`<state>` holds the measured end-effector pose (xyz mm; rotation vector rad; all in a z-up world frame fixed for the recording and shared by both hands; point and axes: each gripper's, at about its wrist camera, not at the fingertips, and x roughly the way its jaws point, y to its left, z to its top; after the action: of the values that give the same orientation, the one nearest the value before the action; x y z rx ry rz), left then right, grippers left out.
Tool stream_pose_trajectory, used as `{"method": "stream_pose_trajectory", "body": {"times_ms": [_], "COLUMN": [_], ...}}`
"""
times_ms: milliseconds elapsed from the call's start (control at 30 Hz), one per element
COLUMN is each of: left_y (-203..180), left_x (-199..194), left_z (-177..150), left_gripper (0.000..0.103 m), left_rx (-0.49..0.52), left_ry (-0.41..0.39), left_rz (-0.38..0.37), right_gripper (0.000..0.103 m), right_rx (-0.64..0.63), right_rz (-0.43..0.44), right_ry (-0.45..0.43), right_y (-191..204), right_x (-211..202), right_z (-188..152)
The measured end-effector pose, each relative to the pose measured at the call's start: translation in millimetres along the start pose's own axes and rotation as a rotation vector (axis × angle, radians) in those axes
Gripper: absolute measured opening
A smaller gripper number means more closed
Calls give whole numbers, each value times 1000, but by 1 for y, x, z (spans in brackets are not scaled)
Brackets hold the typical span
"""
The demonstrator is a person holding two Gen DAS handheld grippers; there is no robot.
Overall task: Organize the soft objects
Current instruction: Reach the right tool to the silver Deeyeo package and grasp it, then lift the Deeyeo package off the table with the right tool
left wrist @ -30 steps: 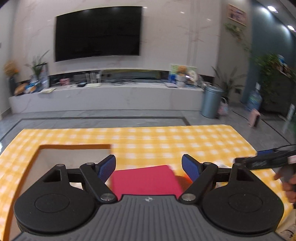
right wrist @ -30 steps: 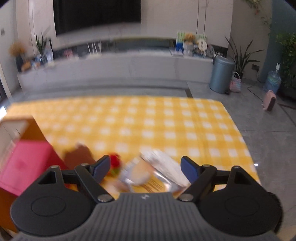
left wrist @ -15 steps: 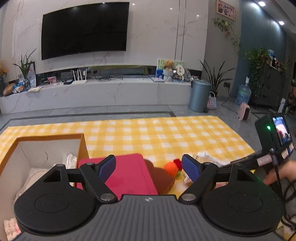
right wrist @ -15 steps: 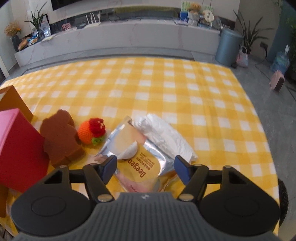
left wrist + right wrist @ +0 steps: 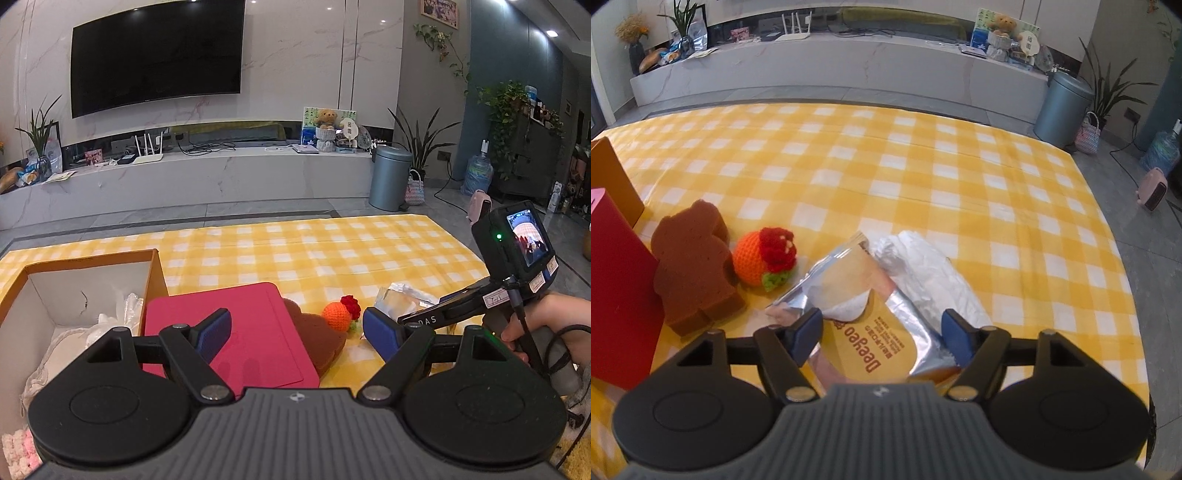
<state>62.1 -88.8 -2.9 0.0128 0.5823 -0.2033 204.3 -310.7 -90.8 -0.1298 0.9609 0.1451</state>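
Now right tongs, released, straddle the pouch; lower, then pinch its 6 o'clock edge. Left tongs released over the red lid.

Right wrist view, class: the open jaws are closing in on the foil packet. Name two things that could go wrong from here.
1. The foil packet overlaps a crinkled white bag; the right gripper, jaws open astride it, might pinch both or let the slick foil slip.
2. The crochet orange and brown sponge lie close on the packet's left, so dragging it toward the cardboard box may knock them.
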Motion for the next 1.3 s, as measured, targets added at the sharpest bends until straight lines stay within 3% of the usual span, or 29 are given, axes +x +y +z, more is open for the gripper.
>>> {"method": "stream_pose_trajectory", "body": {"times_ms": [100,167,233,333,533,633,733,933,1133,1300], "left_y": [4,6,7,10,19,21,20,20,17,0], "left_x": [1,4,6,6,7,7,7,8,8,2], "left_z": [0,1,0,-1,-2,-2,-3,-2,-4,-6], "left_gripper": [95,95,95,95,95,95,95,95,95,95], "left_rx": [-13,-20,-26,-30,-53,-53,-47,-50,-59,17], "left_ry": [3,14,20,24,34,38,38,43,57,42], "left_rz": [1,3,11,21,32,40,45,45,37,30], "right_gripper": [89,90,71,61,59,59,59,62,64,53], "right_rx": [-43,-96,-151,-107,-83,-120,-142,-179,-233,-252], "right_rz": [28,3,-48,-25,1,107,225,193,179,182], "right_ry": [38,73,71,73,60,65,105,199,179,164], "right_y": [7,16,24,20,23,35,50,69,77,78], "right_x": [3,12,18,12,-33,-53,-47,-14,-12,-9], "right_z": [-2,-5,-8,-7,-17,-29,-34,-38,-41,-40]}}
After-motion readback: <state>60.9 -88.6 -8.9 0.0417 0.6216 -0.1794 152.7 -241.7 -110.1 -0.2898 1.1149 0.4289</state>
